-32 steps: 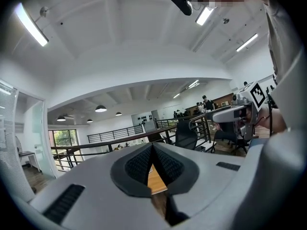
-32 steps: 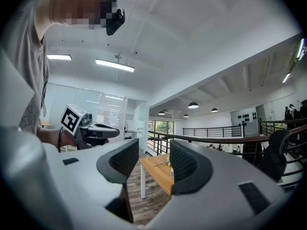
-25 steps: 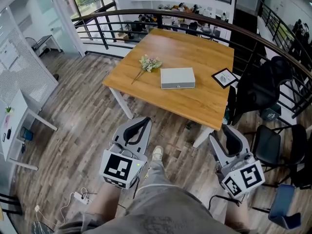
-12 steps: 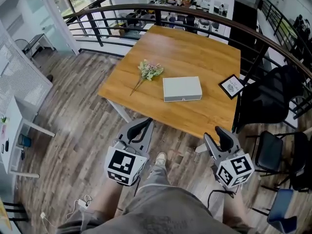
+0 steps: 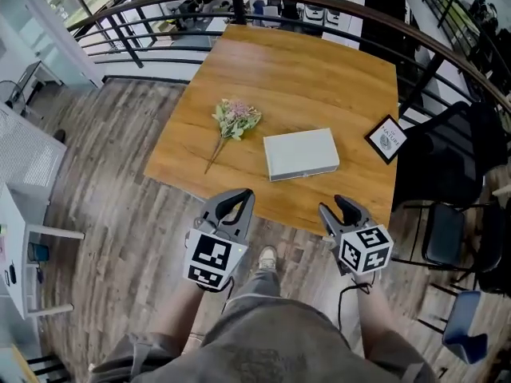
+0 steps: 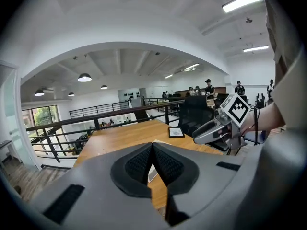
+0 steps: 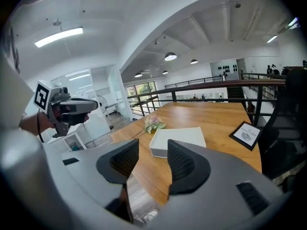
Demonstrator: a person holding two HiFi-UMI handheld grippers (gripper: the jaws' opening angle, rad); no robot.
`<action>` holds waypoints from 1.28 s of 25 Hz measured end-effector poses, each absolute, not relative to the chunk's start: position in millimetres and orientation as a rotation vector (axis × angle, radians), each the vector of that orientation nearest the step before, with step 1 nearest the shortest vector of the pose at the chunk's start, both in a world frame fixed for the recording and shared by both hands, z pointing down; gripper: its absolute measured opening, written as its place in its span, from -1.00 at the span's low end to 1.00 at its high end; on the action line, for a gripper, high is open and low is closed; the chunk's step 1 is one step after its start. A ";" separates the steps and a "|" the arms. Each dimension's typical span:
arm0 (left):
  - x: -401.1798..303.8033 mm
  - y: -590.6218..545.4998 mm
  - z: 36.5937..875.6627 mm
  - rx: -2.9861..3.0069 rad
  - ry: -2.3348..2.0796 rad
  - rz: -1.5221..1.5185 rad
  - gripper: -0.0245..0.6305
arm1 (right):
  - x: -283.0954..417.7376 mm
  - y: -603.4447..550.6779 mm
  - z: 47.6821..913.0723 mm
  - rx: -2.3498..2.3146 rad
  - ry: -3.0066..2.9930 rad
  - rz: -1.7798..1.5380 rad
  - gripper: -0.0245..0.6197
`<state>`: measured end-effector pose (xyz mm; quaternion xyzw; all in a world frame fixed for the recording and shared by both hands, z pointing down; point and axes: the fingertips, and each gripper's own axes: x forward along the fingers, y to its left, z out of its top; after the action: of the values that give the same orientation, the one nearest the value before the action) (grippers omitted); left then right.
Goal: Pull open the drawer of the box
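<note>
Wooden table (image 5: pixel 303 62) is recorded in the head view, with the box (image 5: pixel 301 153) lying flat on it ahead of both grippers and touched by neither. The box is seen as a pale grey-white, low rectangular block with a plain top, and its drawer is not drawn out. The left gripper (image 5: pixel 239 199) is held short of the table's near edge, with the box ahead and to its right. The right gripper (image 5: pixel 335 210) is held alongside, with the box ahead and to its left. A sprig of flowers (image 5: pixel 234 120) is noted ahead of the left gripper. A framed card (image 5: pixel 387 139) is noted ahead and to the right of the right gripper.

In the left gripper view, the pads are seen closed tip to tip with nothing clamped. A pale sliver of the box is glimpsed beyond them.

In the right gripper view, the jaws are held apart with nothing between the pads. The box is seen beyond the gap, its top smooth and its near side a shade darker.
</note>
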<state>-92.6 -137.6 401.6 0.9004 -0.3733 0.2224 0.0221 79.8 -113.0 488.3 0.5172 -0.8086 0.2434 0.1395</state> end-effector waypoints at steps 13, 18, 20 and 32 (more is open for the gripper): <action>-103.4 -208.2 509.8 2.672 -0.956 0.887 -0.88 | 76.8 -187.9 632.2 1.406 -2.036 0.936 -0.30; -97.7 -212.5 533.8 2.607 -0.916 0.867 -0.88 | 68.3 -198.1 665.1 1.352 -1.995 0.984 -0.30; -95.6 -213.7 543.2 2.568 -0.920 0.867 -0.88 | 69.8 -203.6 675.1 1.352 -1.985 1.005 -0.30; -96.8 -217.4 588.6 2.379 -1.023 0.986 -0.88 | 71.0 -233.2 711.9 1.284 -2.018 1.155 -0.36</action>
<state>-96.8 -217.4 588.6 0.8438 -0.3630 0.3498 0.1843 71.0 -233.2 711.9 0.4693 -0.7373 0.4223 0.2403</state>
